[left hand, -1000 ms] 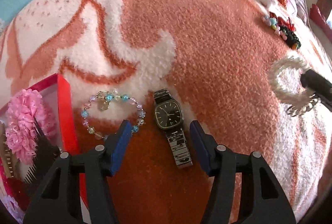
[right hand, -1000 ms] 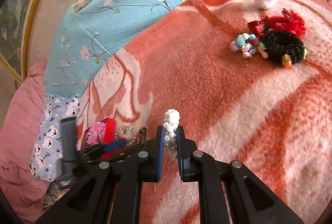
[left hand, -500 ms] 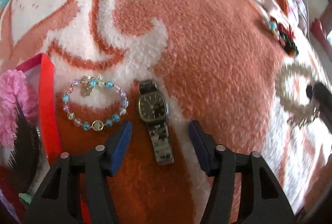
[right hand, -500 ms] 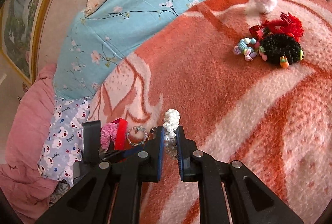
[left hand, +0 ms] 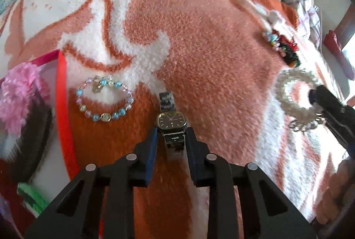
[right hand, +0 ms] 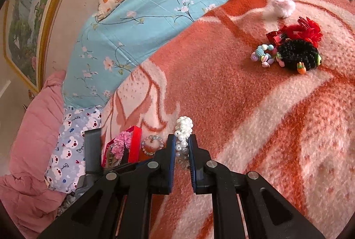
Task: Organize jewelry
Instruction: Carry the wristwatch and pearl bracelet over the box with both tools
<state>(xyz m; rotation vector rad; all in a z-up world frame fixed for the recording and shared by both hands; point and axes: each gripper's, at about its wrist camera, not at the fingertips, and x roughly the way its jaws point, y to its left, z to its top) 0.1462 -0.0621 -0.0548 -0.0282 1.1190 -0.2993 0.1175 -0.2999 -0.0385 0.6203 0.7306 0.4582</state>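
Gripping now: left gripper (left hand: 171,141), jaws just closing in, pressed on both sides of the watch (left hand: 172,122) at its strap, below the dark face.
Watch place: on the orange and white blanket (left hand: 210,66), between the bead bracelet (left hand: 104,101) and the pearl bracelet (left hand: 295,95).
Right gripper (right hand: 182,145): jaws together, clamped on the pearl bracelet, white beads standing up above the tips.
Red box (left hand: 63,106): at left, just beside the bead bracelet; pink flower piece (left hand: 21,92) inside.
Hair ties (right hand: 292,48): far on the blanket, well apart from both grippers.
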